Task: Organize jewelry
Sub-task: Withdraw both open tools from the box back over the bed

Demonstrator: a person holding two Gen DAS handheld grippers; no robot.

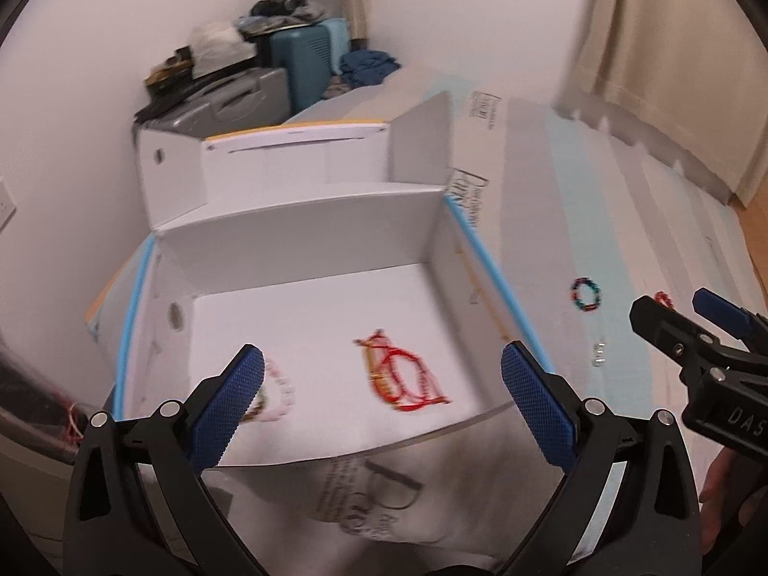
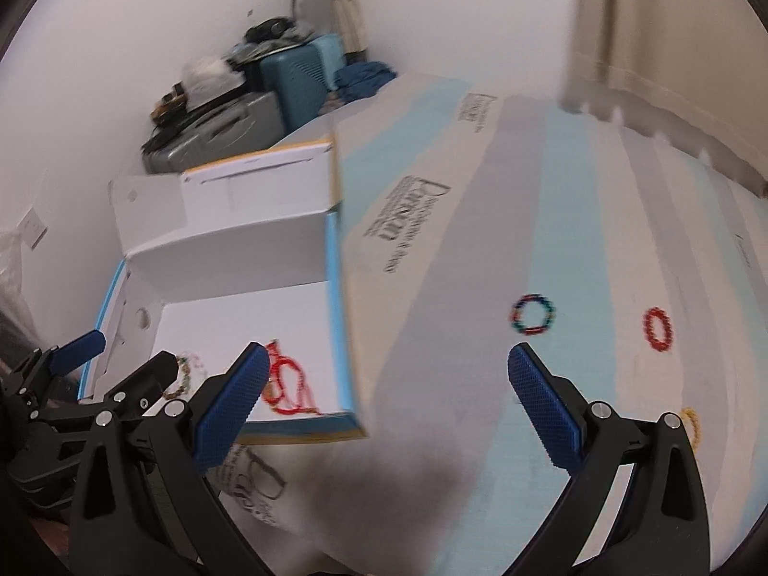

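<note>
A white cardboard box (image 1: 307, 221) with a blue rim lies open. On its floor lie a tangle of red cord bracelets (image 1: 403, 379) and a pale pink bead bracelet (image 1: 278, 391), partly behind my left finger. My left gripper (image 1: 384, 369) hangs open above the box's near edge, holding nothing. To the right, on the striped sheet, lie a multicoloured bead bracelet (image 2: 533, 314), a red one (image 2: 657, 329) and a yellow one (image 2: 691, 425), half hidden by a finger. My right gripper (image 2: 386, 360) is open and empty above the sheet, short of the multicoloured bracelet (image 1: 585, 294).
Two small silvery pieces (image 1: 597, 354) lie on the sheet near the box's right wall. Grey and teal suitcases (image 1: 269, 81) piled with clothes stand against the back wall. A beige curtain (image 1: 672, 48) hangs at the right, above a strip of wooden floor (image 1: 753, 240).
</note>
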